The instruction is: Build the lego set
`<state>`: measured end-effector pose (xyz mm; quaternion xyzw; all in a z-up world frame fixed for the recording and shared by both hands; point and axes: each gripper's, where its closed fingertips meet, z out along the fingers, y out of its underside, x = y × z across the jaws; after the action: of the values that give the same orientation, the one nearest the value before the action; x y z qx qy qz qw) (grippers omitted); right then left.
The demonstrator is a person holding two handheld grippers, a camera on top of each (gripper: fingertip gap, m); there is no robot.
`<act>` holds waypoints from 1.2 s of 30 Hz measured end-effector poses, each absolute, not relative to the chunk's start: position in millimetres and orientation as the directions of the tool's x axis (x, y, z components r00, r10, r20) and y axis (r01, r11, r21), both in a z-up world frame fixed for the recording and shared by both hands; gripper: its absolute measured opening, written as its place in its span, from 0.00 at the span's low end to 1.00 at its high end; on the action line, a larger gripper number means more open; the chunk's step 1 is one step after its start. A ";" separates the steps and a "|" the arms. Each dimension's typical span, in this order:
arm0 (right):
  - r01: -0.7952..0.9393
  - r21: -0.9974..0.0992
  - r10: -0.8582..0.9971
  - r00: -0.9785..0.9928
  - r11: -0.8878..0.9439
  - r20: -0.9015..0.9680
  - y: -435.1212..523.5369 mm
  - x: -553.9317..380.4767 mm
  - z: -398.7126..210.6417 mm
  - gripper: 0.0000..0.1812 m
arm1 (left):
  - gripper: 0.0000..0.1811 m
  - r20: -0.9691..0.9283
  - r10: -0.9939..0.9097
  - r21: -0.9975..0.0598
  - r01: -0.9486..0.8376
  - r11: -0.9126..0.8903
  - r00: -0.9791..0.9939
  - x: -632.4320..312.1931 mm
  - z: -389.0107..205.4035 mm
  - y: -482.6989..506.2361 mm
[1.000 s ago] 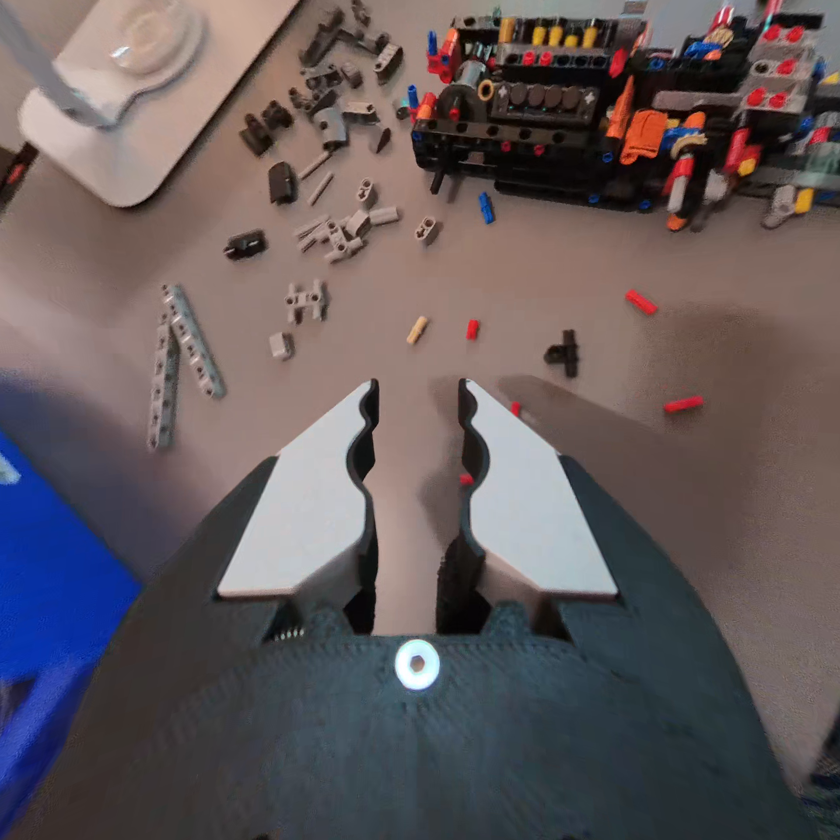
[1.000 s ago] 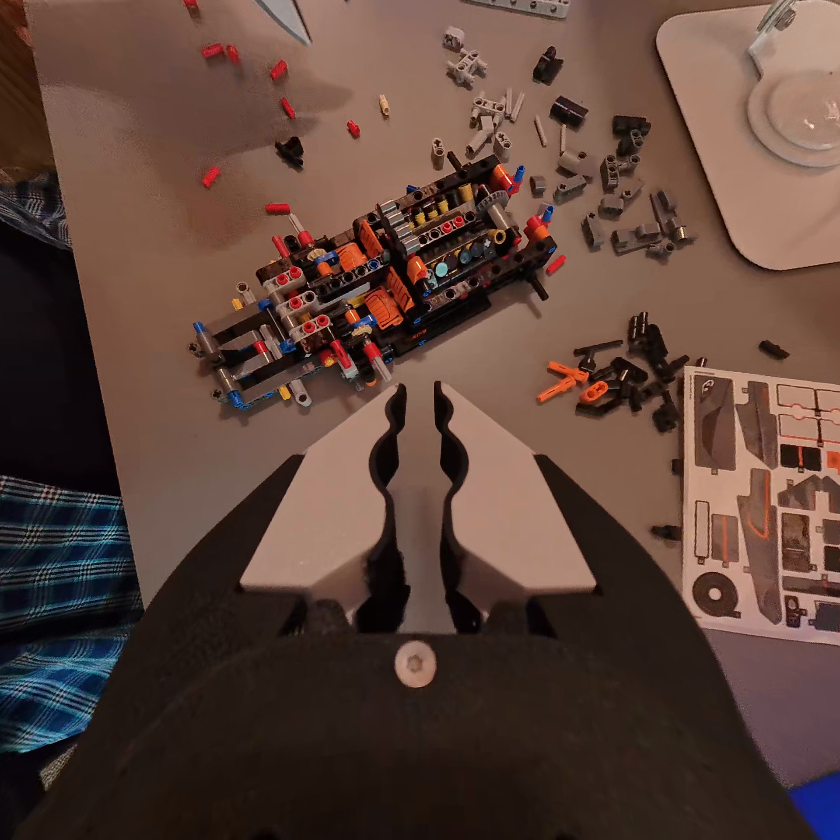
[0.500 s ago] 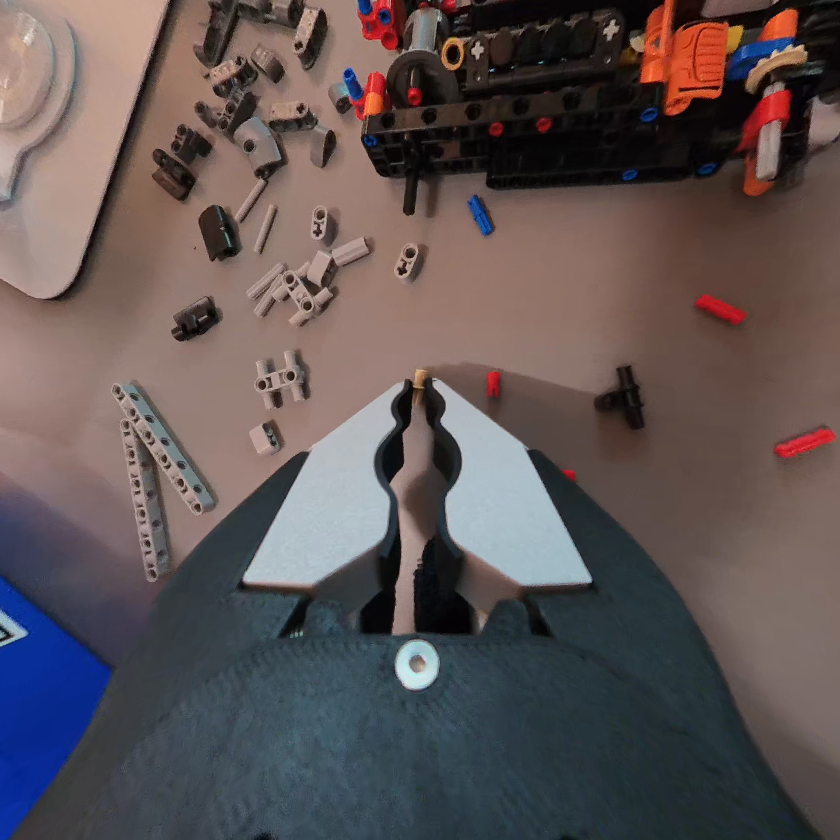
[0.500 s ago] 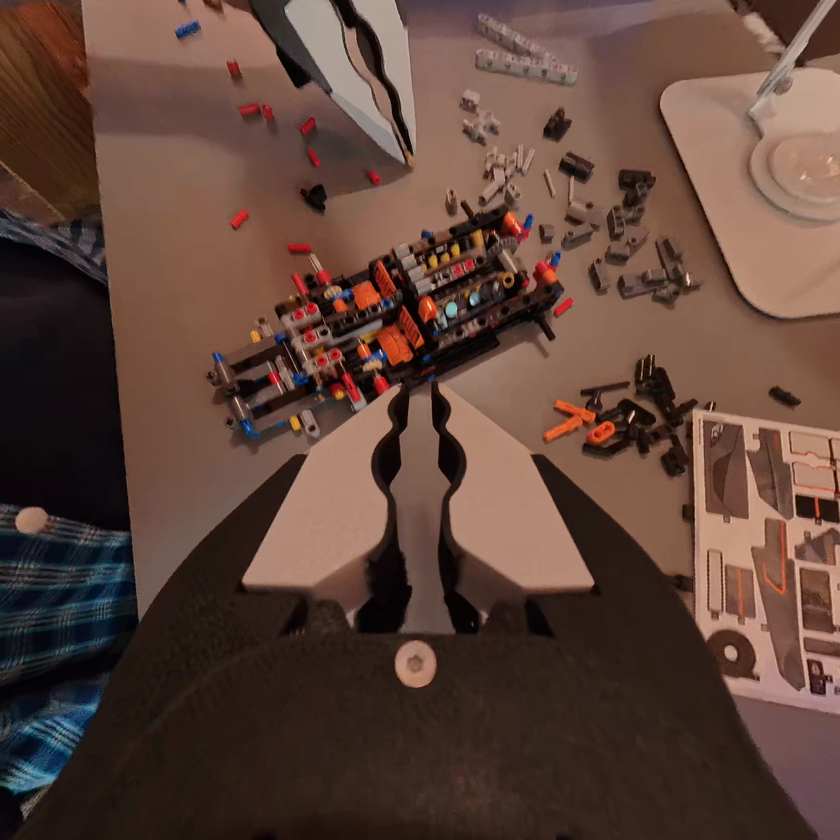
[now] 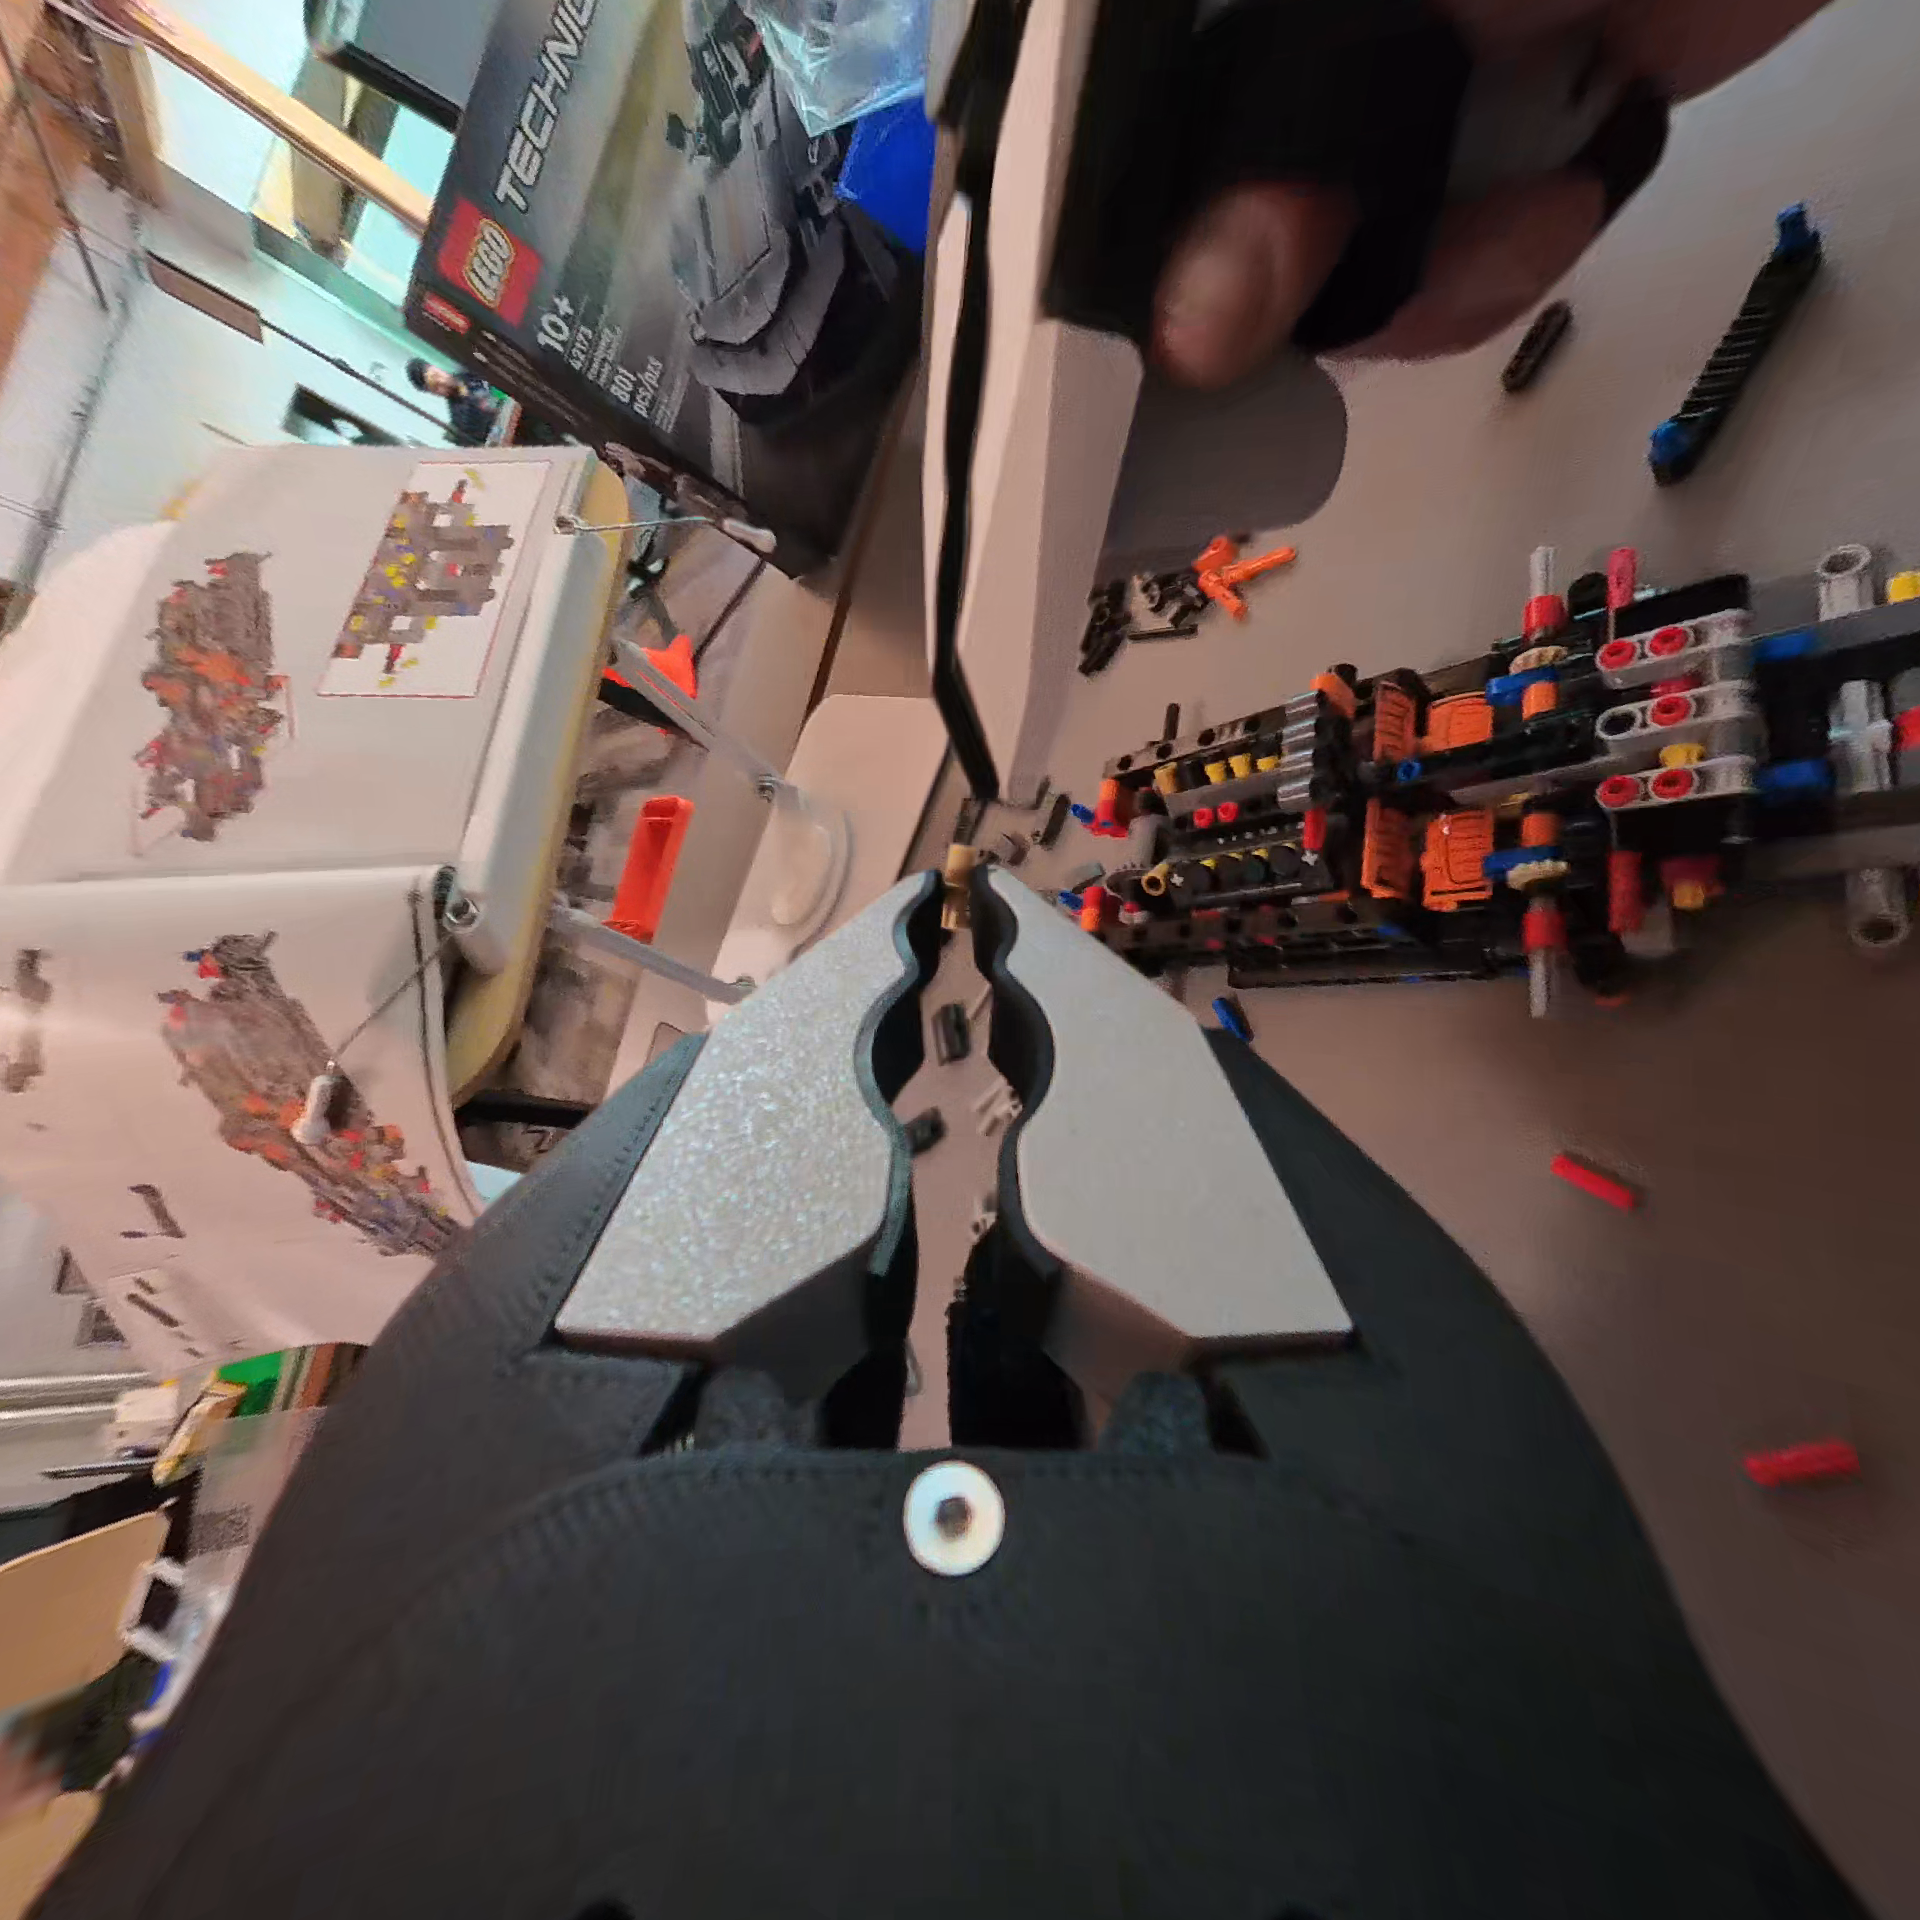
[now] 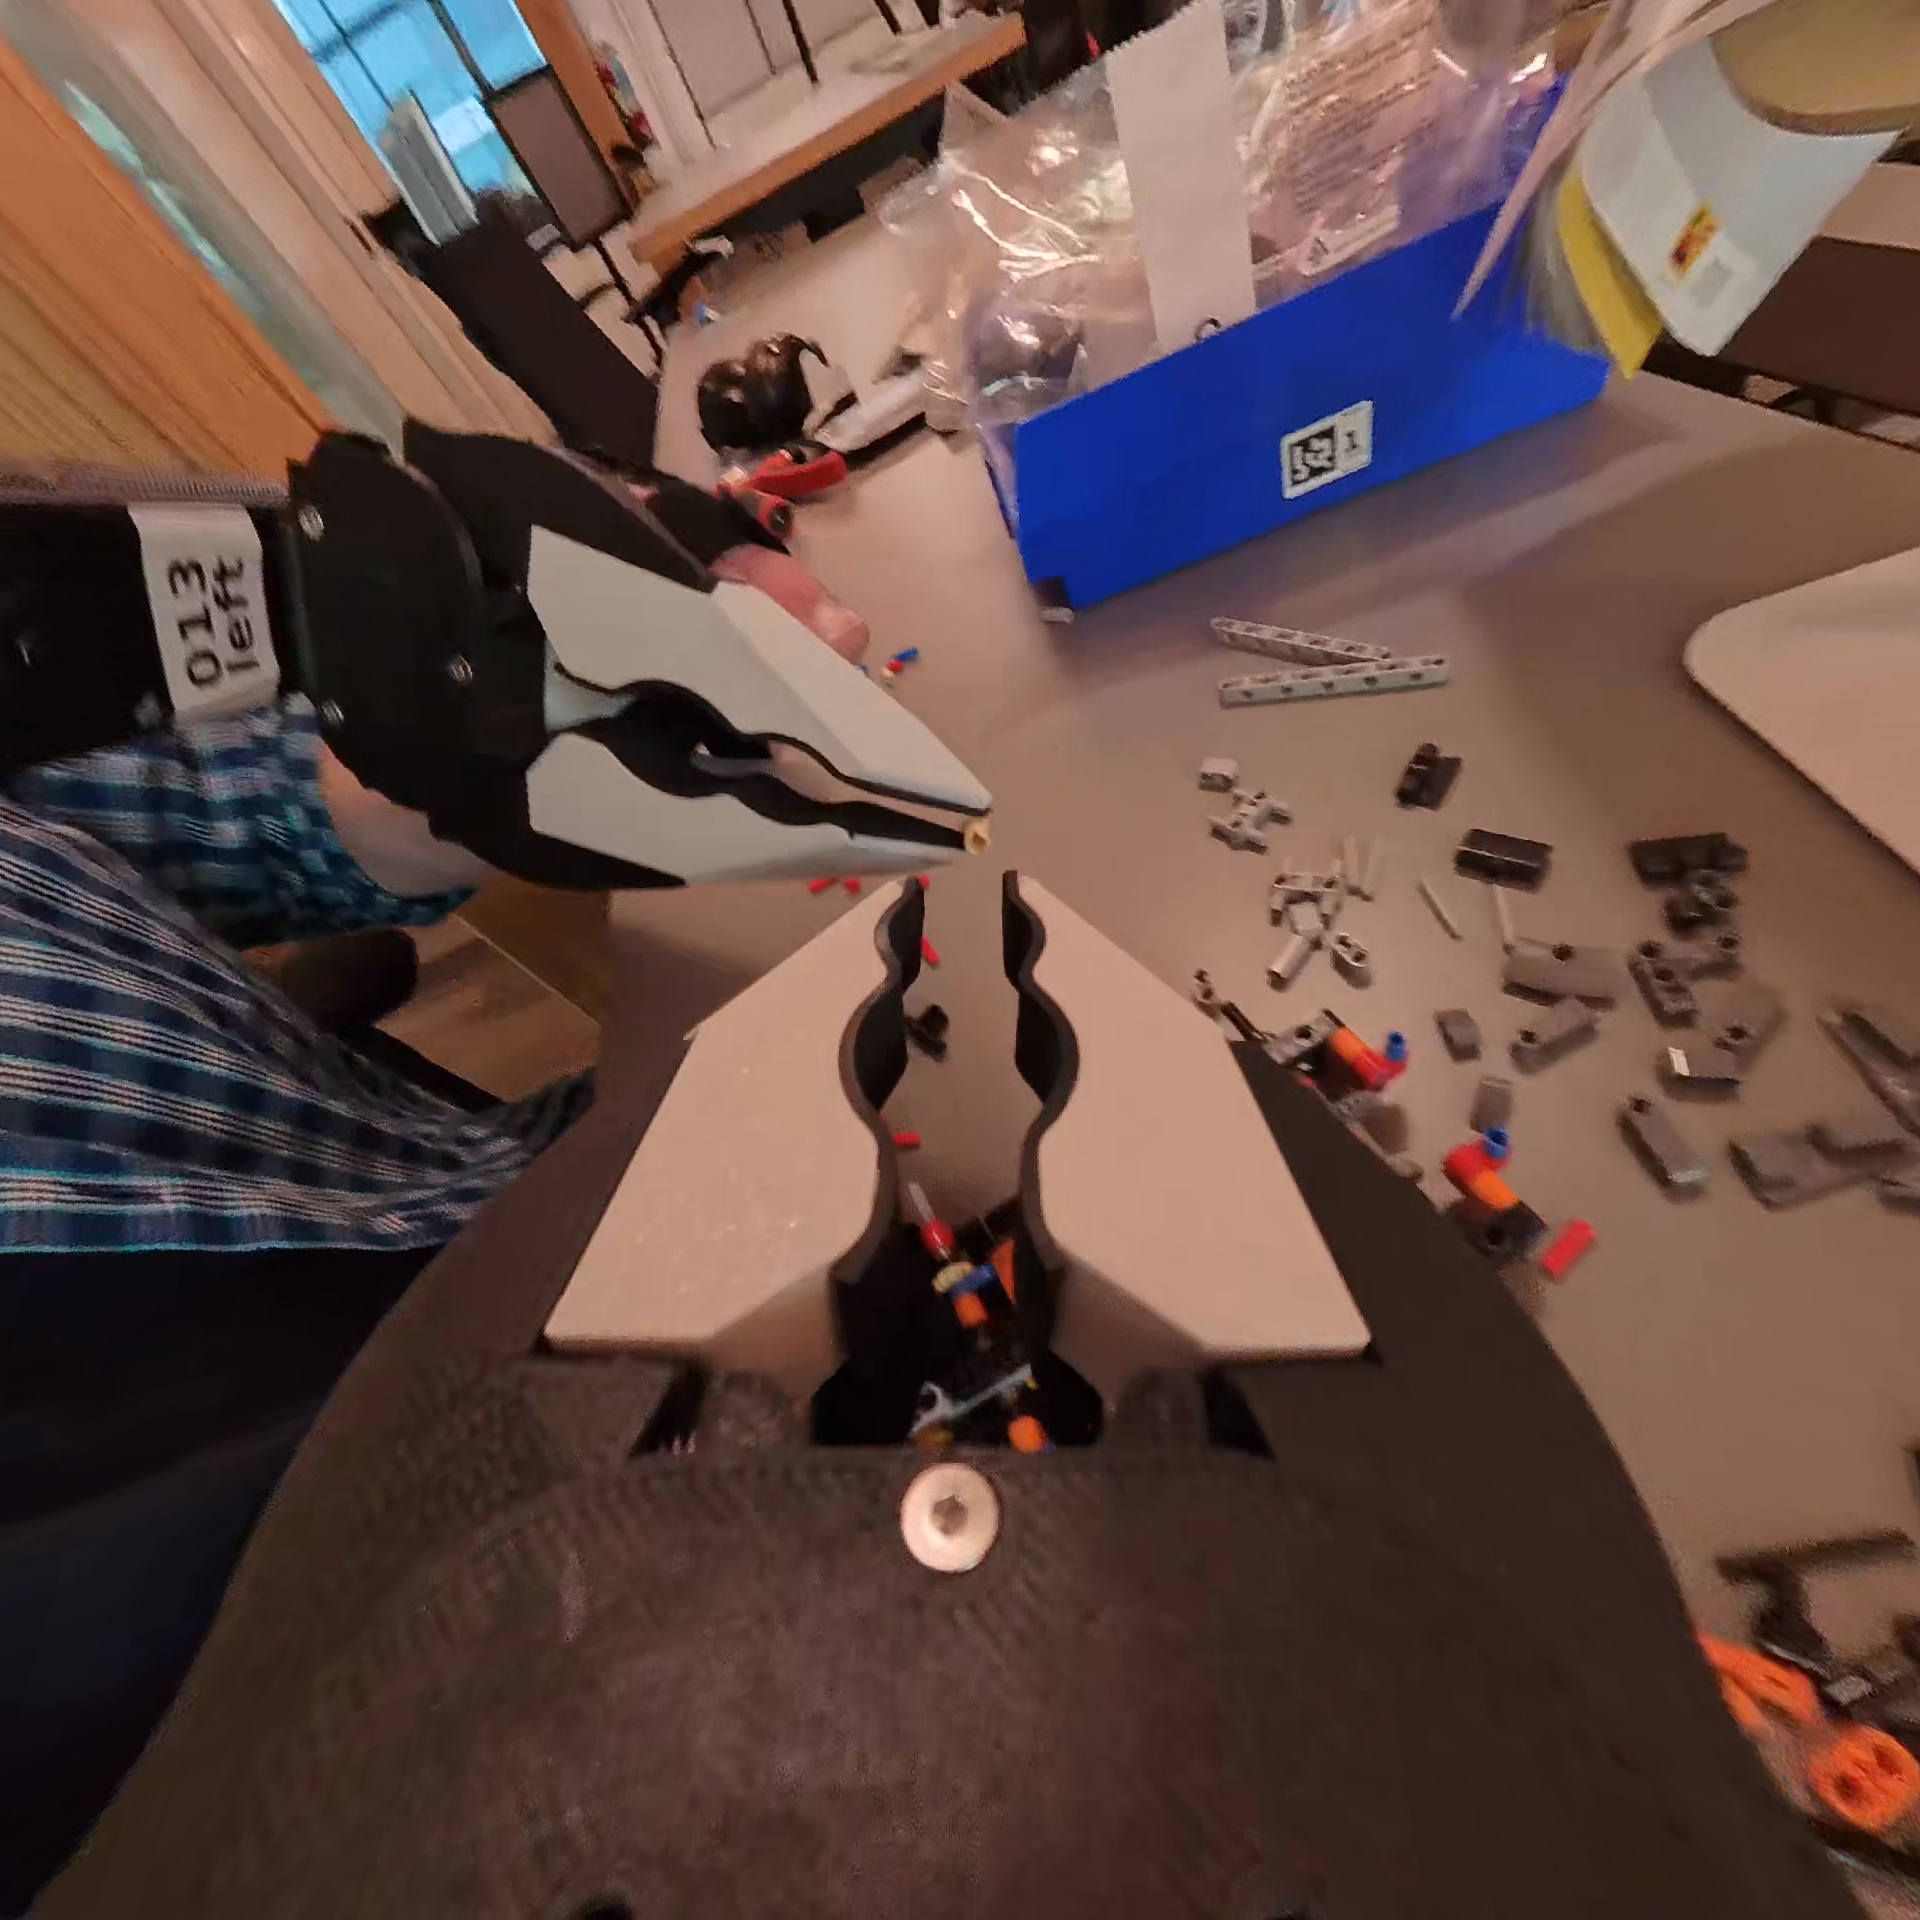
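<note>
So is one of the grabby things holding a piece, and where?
Yes. The left tool pinches a small tan peg at its very tip, gripped around its middle. The right tool is open, holding nothing.

The left tool (image 6: 977,831) hangs above the worktop (image 6: 1091,727), its tip just beside the right tool (image 6: 961,888); the half-built model (image 5: 1455,810) lies under the right tool, loose parts (image 6: 1558,987) to its right.

A small tan peg (image 5: 957,884) sits pinched at the very tips of my left gripper (image 5: 960,896), lifted clear of the grey table (image 5: 1558,1049). The long, part-built lego model (image 5: 1455,800), black with orange, red, yellow and blue pieces, lies flat on that table. Loose grey and black parts (image 6: 1538,987) lie scattered beside its end.
</note>
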<state>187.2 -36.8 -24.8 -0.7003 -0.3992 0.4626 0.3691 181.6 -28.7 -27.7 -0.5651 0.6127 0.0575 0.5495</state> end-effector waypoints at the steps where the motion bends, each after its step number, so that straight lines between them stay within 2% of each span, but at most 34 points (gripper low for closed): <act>1: 0.201 -0.881 0.894 0.240 -0.427 -0.379 -37.3 184.2 -23.3 0.07 | 0.02 -0.754 -0.611 -0.535 -0.763 0.362 0.239 183.0 -25.8 -28.3; 5: 0.146 -0.868 0.871 0.218 -0.474 -0.439 -35.6 180.7 -19.6 0.08 | 0.02 -0.803 -0.558 -0.480 -0.783 0.396 0.210 186.8 -23.4 -27.7; 18: -0.003 -0.807 0.804 0.083 -0.590 -0.588 -39.8 182.2 -3.3 0.06 | 0.02 -0.852 -0.494 -0.429 -0.773 0.468 0.174 190.9 -11.8 -36.3; 23: 0.004 -0.823 0.819 0.100 -0.569 -0.566 -40.8 182.9 -3.0 0.05 | 0.02 -0.858 -0.483 -0.421 -0.776 0.469 0.174 191.6 -11.5 -37.4; 25: 0.010 -0.839 0.833 0.126 -0.544 -0.538 -40.1 184.5 -3.4 0.01 | 0.02 -0.851 -0.492 -0.438 -0.766 0.471 0.184 192.9 -10.9 -38.8; 36: 0.007 -0.873 0.864 0.148 -0.488 -0.482 -41.5 190.9 6.4 0.00 | 0.03 -0.844 -0.483 -0.479 -0.735 0.480 0.235 198.7 -1.0 -40.6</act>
<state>190.9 -41.5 6.4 -0.6546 -0.3325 0.5618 0.3812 198.7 -40.6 -1.0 -0.4990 0.6099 0.1039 0.6068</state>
